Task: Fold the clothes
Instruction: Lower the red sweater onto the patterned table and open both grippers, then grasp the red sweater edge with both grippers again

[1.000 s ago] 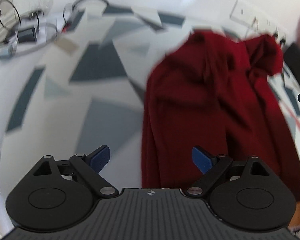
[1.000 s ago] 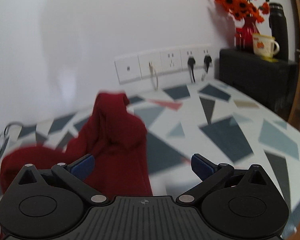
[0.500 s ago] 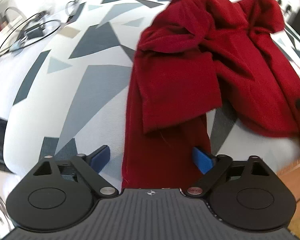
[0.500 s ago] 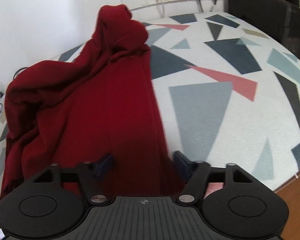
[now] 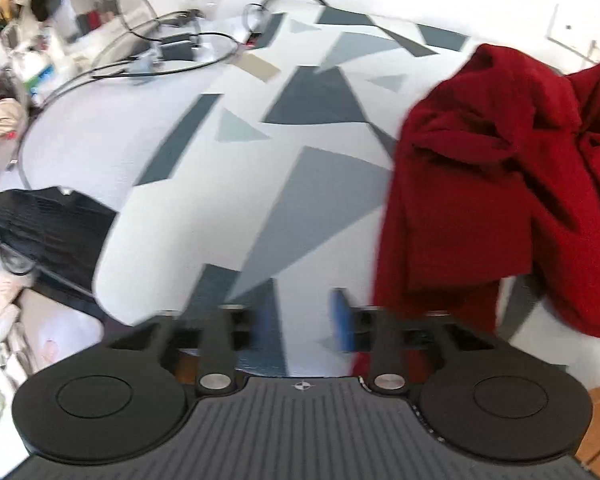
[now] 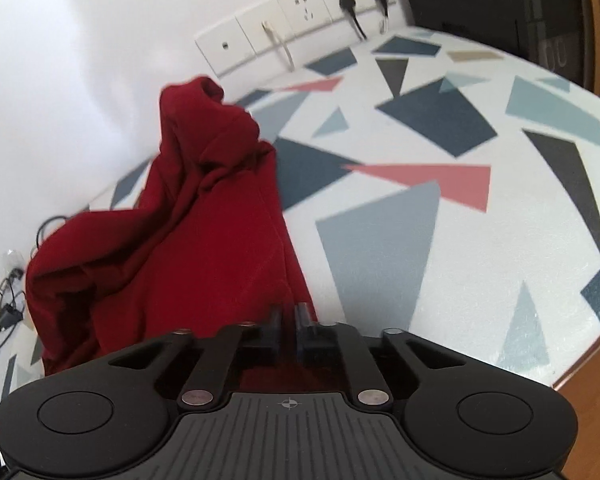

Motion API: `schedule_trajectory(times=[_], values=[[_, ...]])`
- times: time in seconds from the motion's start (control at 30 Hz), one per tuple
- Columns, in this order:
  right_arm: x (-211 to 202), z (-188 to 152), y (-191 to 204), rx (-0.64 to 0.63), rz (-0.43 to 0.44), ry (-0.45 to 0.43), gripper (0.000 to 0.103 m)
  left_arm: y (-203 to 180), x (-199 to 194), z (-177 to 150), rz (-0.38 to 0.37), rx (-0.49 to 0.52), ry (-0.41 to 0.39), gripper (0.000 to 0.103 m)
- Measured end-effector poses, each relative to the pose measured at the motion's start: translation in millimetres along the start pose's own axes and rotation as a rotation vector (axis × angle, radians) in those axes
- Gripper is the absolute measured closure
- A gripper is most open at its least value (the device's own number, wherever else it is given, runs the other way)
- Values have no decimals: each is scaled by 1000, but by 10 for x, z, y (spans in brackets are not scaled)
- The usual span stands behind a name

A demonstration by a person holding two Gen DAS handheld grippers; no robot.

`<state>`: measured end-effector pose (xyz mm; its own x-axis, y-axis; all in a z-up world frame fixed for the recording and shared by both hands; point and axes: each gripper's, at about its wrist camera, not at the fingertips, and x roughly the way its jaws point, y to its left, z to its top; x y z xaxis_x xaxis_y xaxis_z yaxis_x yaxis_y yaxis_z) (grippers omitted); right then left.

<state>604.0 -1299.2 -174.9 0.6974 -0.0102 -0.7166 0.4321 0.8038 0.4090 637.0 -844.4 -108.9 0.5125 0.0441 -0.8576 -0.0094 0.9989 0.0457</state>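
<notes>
Right claw (image 6: pixel 290 326) pinches the red garment (image 6: pixel 188 236) — hem hidden; left claw (image 5: pixel 302 326) blurred, parted, empty.

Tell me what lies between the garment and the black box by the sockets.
Only bare patterned tablecloth between garment and box, per the right wrist view.

Bare tabletop (image 6: pixel 420 208) right of the crumpled red garment (image 6: pixel 204 240) and left of it too. Cables (image 5: pixel 148 52) clutter far left; black box (image 6: pixel 492 4) blocks far right corner.
</notes>
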Motion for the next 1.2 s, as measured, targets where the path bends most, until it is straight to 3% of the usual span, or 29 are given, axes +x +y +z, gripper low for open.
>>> schedule_trajectory(times=[0.03,0.1,0.2,0.27,0.33,0.37,0.4,0.43,0.53,0.67,0.77,0.9,0.97,1.03,1.07,1.13,1.2], values=[[5,4,3,2,4,1,75,-51,-25,-15,-24,24,-18,38],[15,7,21,-2,5,5,71,-185,-48,-66,-78,96,-46,38],[55,-22,96,-51,-12,16,58,-365,59,-134,-118,166,-10,38],[92,-59,152,-84,-25,34,56,-444,180,-152,-112,175,16,33],[121,-77,216,-121,-37,50,55,-505,201,-125,-91,189,-8,24],[135,-85,249,-140,-43,57,54,-546,221,-105,-69,211,-6,19],[146,-85,280,-160,-47,58,53,-588,242,-85,-47,232,-5,4],[155,-80,302,-175,-47,55,50,-629,262,-65,-25,253,-3,0],[188,-67,340,-195,-44,54,50,-613,303,-15,-57,242,2,0],[214,-48,316,-182,-34,54,59,-535,367,19,-125,171,34,0],[234,-11,232,-139,-16,58,87,-518,372,3,-145,156,22,0],[210,93,70,-60,4,51,94,-501,350,-65,-154,155,-27,1],[163,171,-28,-7,0,28,95,-484,304,-36,-169,172,-27,15],[42,281,-126,49,-7,-43,95,-468,258,14,-187,200,-18,61],[-30,347,-166,70,-12,-87,95,-463,223,40,-174,221,0,69],[-182,491,-239,105,-22,-181,95,-405,171,73,-195,219,48,94],[-302,633,-315,152,-7,-256,95,-320,93,102,-241,193,78,94]])
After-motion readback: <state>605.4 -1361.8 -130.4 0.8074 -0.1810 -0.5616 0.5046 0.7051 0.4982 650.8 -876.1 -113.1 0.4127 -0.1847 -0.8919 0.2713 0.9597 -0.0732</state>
